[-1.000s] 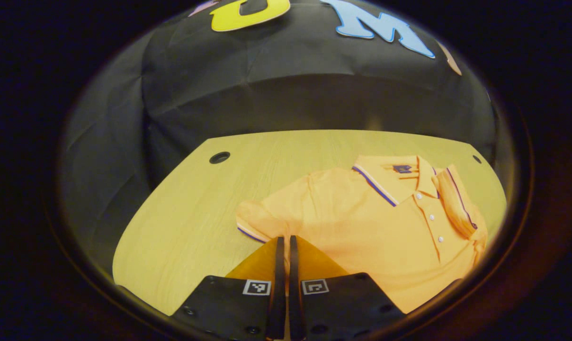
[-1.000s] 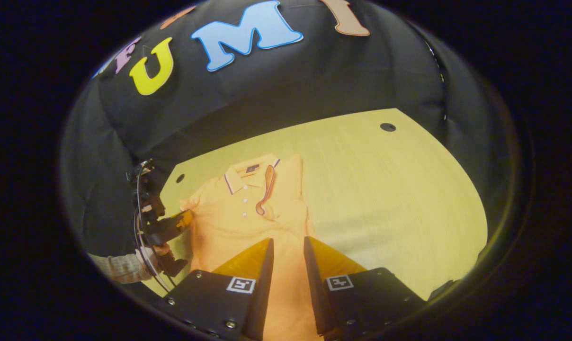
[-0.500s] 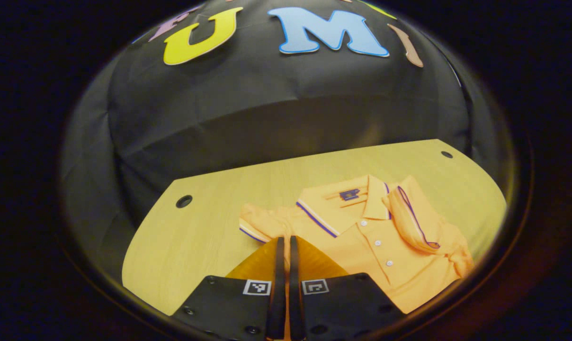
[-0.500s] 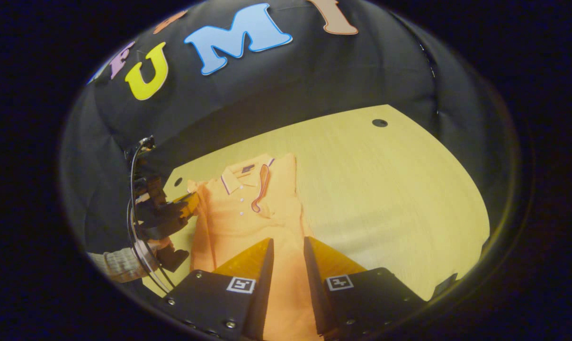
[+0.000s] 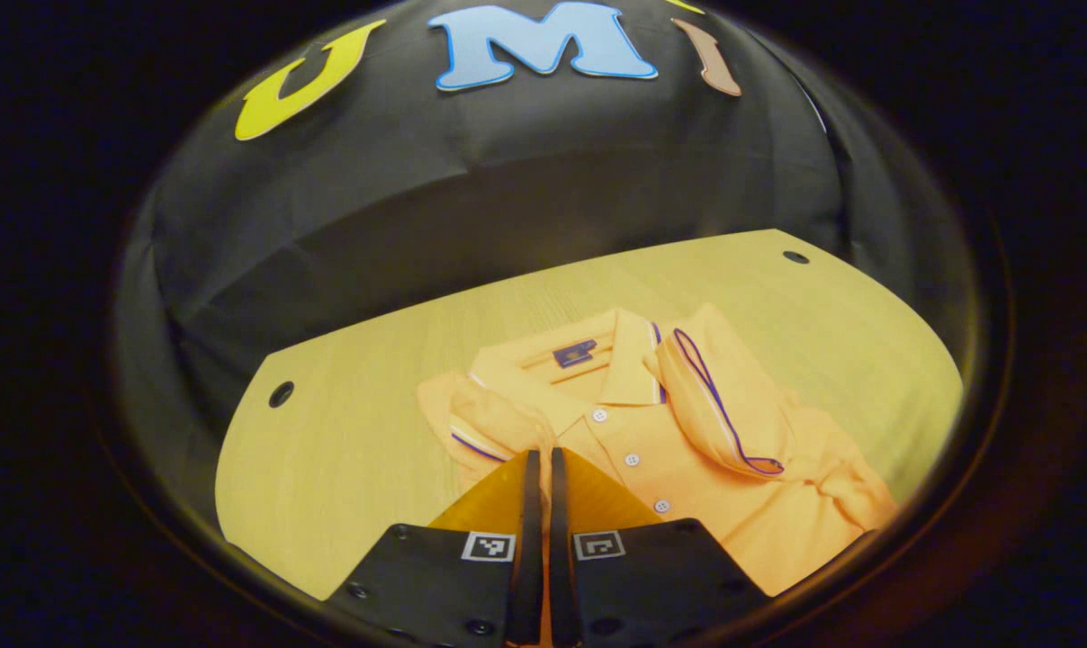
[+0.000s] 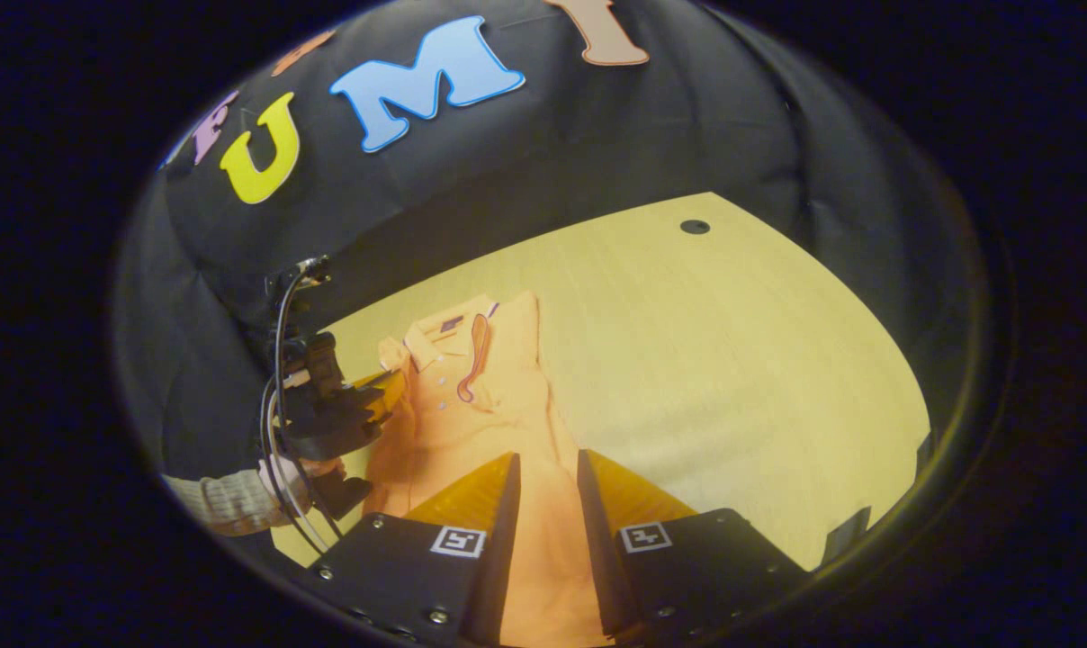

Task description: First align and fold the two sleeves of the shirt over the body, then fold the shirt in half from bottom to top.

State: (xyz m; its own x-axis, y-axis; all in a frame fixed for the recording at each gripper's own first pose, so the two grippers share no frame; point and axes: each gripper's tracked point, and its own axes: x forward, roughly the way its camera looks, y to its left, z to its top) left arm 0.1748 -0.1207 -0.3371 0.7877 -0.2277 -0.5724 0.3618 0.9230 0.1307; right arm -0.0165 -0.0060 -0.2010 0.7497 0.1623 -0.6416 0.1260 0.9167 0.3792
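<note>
An orange polo shirt (image 5: 687,468) lies collar up on the yellow wooden table (image 5: 345,450). Its right sleeve (image 5: 723,405), edged with a purple stripe, is folded across the chest. My left gripper (image 5: 540,454) is shut on the left sleeve (image 5: 489,427), holding it lifted over the shoulder beside the collar. In the right gripper view the shirt (image 6: 498,387) runs toward me. There the left gripper (image 6: 386,396) pinches the sleeve at the shirt's left edge. My right gripper (image 6: 548,463) stands open just above the shirt's lower part, and fabric shows between its fingers.
A hand in a light cuff (image 6: 224,504) holds the left gripper, with cables trailing from it. The table has round holes near its corners (image 5: 281,393) (image 5: 795,256) (image 6: 694,226). Black cloth walls close the back. Bare tabletop (image 6: 732,360) stretches right of the shirt.
My left gripper has carried the left sleeve inward from the shirt's side toward the collar and chest. The right gripper has barely moved and stays over the lower part of the shirt.
</note>
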